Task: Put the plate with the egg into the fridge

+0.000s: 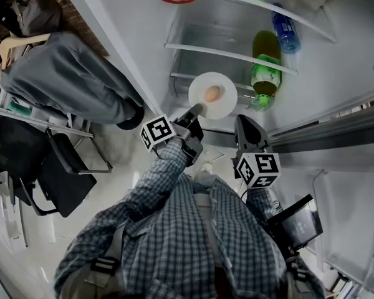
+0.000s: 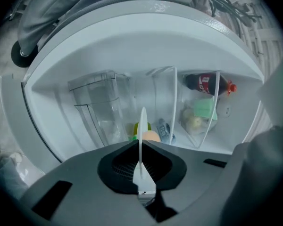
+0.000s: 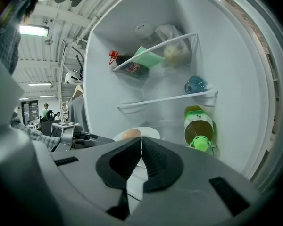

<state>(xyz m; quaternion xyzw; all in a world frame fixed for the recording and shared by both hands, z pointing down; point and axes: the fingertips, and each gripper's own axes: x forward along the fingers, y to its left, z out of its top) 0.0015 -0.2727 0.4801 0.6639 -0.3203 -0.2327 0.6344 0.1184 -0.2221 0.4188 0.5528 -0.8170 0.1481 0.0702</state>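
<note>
My left gripper (image 1: 195,112) had its fingers clenched on the rim of the round white plate (image 1: 223,102). The plate carried the brown egg (image 1: 213,93) and hung before the front edge of a glass shelf (image 1: 224,53) in the open white fridge (image 1: 336,73). The right gripper (image 1: 248,128) had its fingers pressed together, empty. Setting the plate down and letting go were left to do.

Green-capped bottle (image 1: 265,64), blue bottle (image 1: 285,33), black chair (image 1: 65,185), grey jacket (image 1: 68,80)
</note>
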